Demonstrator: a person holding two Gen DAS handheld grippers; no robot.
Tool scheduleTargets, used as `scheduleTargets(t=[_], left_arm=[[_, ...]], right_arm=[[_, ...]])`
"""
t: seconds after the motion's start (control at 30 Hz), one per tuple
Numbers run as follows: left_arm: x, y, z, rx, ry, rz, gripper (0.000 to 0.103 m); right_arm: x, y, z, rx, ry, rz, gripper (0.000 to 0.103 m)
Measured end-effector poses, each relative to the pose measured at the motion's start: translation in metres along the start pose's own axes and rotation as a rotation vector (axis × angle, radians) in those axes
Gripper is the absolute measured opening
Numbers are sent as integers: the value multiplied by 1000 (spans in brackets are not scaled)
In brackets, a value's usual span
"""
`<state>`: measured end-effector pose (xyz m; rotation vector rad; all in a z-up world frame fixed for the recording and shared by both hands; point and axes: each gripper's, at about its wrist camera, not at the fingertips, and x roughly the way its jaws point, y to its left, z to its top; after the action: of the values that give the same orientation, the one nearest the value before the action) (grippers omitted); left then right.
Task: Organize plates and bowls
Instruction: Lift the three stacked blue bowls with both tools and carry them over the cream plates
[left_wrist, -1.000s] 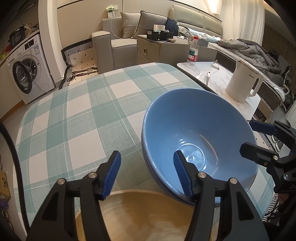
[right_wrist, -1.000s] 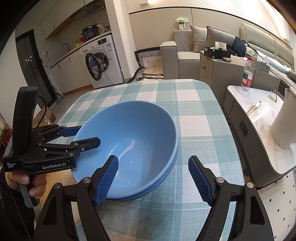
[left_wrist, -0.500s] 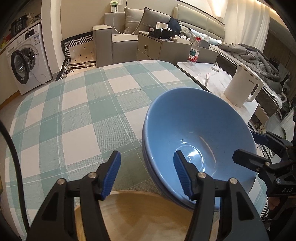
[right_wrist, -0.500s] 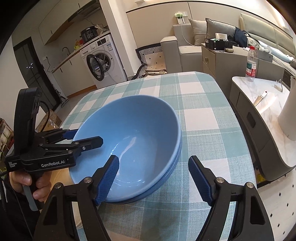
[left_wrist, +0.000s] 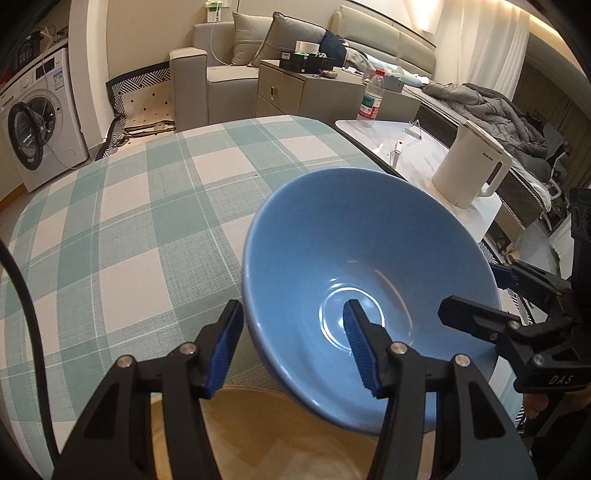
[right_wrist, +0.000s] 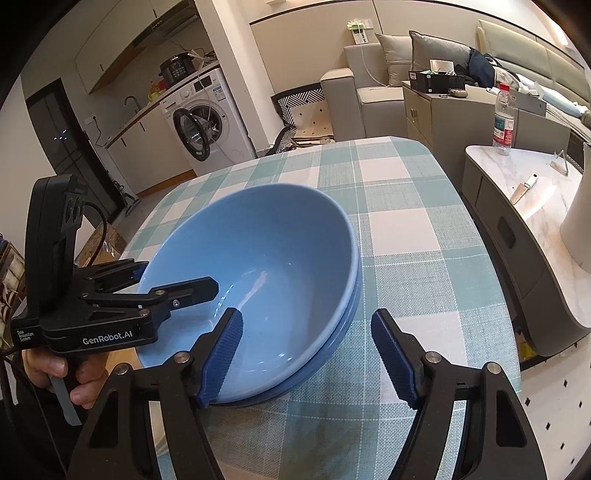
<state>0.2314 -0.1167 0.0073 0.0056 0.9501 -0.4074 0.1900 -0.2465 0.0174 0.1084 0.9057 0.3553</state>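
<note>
Two nested blue bowls (left_wrist: 362, 258) (right_wrist: 258, 258) stand on the checked tablecloth (left_wrist: 129, 229). My left gripper (left_wrist: 291, 347) straddles their near left rim, one pad outside and one inside, jaws closing with a gap still left at the pads. My right gripper (right_wrist: 306, 354) straddles the opposite rim the same way, also closing without touching. Each gripper shows in the other's view: the right gripper (left_wrist: 469, 293) at the bowls' right side, the left gripper (right_wrist: 179, 276) at their left. A tan wooden dish (left_wrist: 258, 435) lies under the left gripper.
The table's right edge (right_wrist: 476, 236) runs close beside the bowls. Past it stands a marble side table (right_wrist: 532, 192) with a white kettle (left_wrist: 469, 173) and a water bottle (left_wrist: 370, 99). A person's hand (right_wrist: 55, 373) holds the left gripper's handle.
Both grippers' jaws have narrowed a little around the bowls' rim. The left wrist view has tipped slightly, so the bowls fill more of it. The bowls have not moved.
</note>
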Motion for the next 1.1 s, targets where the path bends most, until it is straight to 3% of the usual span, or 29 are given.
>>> scheduleTargets(t=[0.3,0.53,1.1], left_arm=[[-4,-6,-1,12,-6,-5,48],[-7,-8,-1,19,-13,2,44],[-21,-14,1,23,-38,11,44]], right_arm=[[-8,7,1,-27,-36,9,73],[-11,6,1,-41,-51,-33,62],[-25,7,-1,-43,-71,-37,62]])
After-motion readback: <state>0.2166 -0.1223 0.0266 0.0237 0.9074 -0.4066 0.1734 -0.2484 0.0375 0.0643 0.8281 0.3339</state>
